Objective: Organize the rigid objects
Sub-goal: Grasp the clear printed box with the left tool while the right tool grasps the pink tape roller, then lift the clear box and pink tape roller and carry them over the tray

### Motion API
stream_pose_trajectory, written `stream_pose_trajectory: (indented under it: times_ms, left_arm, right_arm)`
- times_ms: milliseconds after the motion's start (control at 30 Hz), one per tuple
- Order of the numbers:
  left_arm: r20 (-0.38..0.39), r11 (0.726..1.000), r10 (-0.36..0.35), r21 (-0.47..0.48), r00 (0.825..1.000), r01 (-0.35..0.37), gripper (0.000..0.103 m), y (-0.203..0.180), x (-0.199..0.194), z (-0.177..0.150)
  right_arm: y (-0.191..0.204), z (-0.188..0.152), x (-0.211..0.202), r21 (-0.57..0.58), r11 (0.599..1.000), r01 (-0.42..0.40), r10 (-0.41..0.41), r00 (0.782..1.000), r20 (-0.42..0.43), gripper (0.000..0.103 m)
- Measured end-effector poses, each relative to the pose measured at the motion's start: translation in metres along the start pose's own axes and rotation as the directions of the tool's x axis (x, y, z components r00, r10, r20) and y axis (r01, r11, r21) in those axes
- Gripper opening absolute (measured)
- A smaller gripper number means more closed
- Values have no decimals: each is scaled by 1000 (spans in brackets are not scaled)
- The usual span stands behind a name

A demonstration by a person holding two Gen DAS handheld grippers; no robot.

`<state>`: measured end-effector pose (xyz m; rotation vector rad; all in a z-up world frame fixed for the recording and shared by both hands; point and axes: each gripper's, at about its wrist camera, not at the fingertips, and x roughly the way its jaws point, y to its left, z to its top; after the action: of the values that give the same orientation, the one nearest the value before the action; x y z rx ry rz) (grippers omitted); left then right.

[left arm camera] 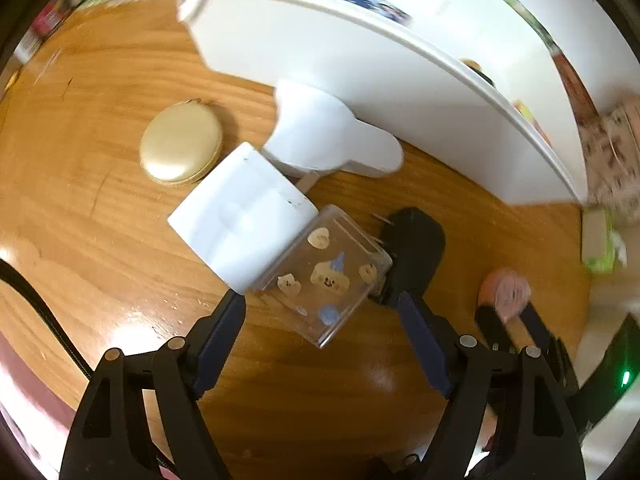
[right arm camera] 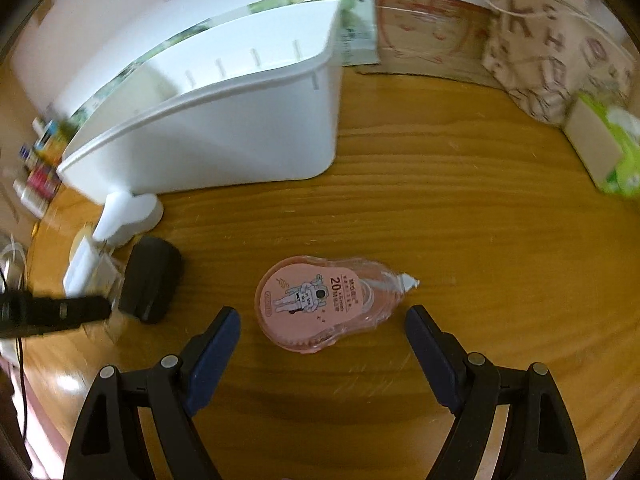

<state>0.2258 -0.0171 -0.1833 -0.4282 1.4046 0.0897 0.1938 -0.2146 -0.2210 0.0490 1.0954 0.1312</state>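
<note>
A clear box with cartoon stickers and a white lid lies tilted on the wooden table. My left gripper points down over it, open, with the box's near end between the fingertips and the pads clear of it. A pink correction tape with an astronaut label lies flat just ahead of my right gripper, which is open and not touching it. A white bin stands behind. The same tape shows at the right in the left wrist view.
A gold oval case, a white plastic piece and a black object crowd around the clear box by the bin. A green tissue pack and a patterned bag stand at the far right.
</note>
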Motion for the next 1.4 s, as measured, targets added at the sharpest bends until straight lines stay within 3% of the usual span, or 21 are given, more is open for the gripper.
stream_pose_trajectory:
  times_ms: [133, 300, 500, 600, 700, 867, 1400]
  left_arm:
    - [19, 992, 4, -127, 1000, -2, 81, 4, 3, 1]
    - [45, 961, -12, -275, 999, 24, 81, 21, 5, 3]
    - [63, 922, -11, -386, 998, 34, 80, 35, 7, 2]
    - [64, 906, 1, -422, 998, 26, 74, 39, 8, 0]
    - [67, 898, -5, -438, 998, 33, 74, 40, 9, 1]
    - [73, 891, 0, -453, 997, 33, 73, 39, 11, -2]
    - [38, 902, -19, -431, 999, 33, 73, 51, 6, -20]
  right_arm:
    - [1, 4, 2, -111, 993, -42, 41, 999, -12, 85]
    - [5, 6, 6, -236, 969, -66, 63, 998, -22, 85]
    - [12, 7, 9, -359, 930, -81, 77, 997, -24, 85]
    - [15, 9, 11, -387, 917, -94, 90, 996, -30, 85]
    - [18, 12, 13, -424, 899, -106, 103, 994, -30, 84]
    - [20, 17, 14, -451, 885, -113, 120, 993, -14, 69]
    - [33, 21, 13, -484, 865, -130, 121, 991, -50, 69]
